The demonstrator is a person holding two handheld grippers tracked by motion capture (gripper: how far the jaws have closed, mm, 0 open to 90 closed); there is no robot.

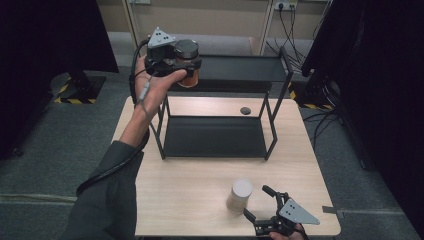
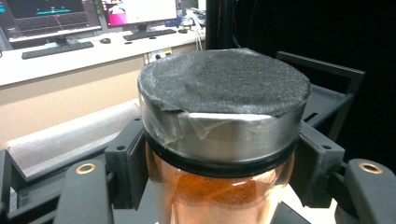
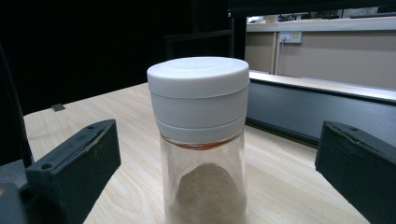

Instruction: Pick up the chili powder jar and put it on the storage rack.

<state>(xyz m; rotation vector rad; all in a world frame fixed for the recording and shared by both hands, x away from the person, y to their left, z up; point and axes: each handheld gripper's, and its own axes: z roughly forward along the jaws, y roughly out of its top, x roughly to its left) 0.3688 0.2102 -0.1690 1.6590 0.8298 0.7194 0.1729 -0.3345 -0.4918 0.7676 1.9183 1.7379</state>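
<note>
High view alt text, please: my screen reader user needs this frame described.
The left gripper holds an orange-filled jar with a dark lid over the top shelf of a black rack. On the wooden table, a white-capped jar stands before the open right gripper.

The table (image 1: 200, 195) and black shelf rack (image 1: 215, 135) are seen from above and from the person's side in the high view, facing forward and down. The left gripper view is set very close behind a dark-lidded jar (image 2: 219, 135), level, with the rack (image 2: 327, 93) beyond. The right gripper view is set low near the table (image 3: 289, 186), facing a white-capped jar (image 3: 201, 140) before the rack (image 3: 299, 112). The rack is shared by all three views.
</note>
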